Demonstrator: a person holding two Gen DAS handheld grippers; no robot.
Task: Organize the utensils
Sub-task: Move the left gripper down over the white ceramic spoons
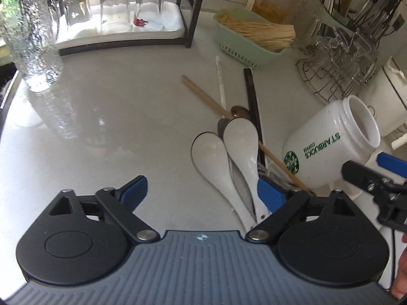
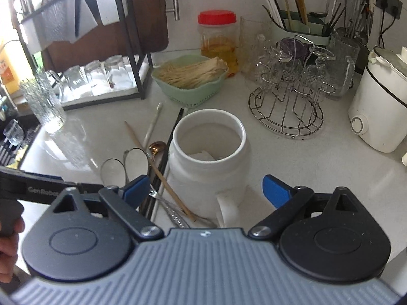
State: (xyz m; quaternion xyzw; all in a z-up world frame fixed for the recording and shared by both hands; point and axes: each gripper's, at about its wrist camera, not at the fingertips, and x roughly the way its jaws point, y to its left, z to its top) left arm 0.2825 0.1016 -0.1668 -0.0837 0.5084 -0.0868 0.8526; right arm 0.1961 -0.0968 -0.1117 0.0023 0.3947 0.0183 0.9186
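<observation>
Left gripper (image 1: 202,190) spread wide over the white spoons (image 1: 229,162), nothing clamped, one blue pad beside the handles. Right gripper (image 2: 206,188) likewise apart, straddling the white Starbucks mug (image 2: 208,160) without pressing it. Chopsticks (image 1: 203,94) and a dark spoon (image 1: 239,111) heaped on the pale counter (image 1: 114,127), just left of the mug. Farther back, green basket (image 2: 190,84) and wire glass rack (image 2: 287,106).
</observation>
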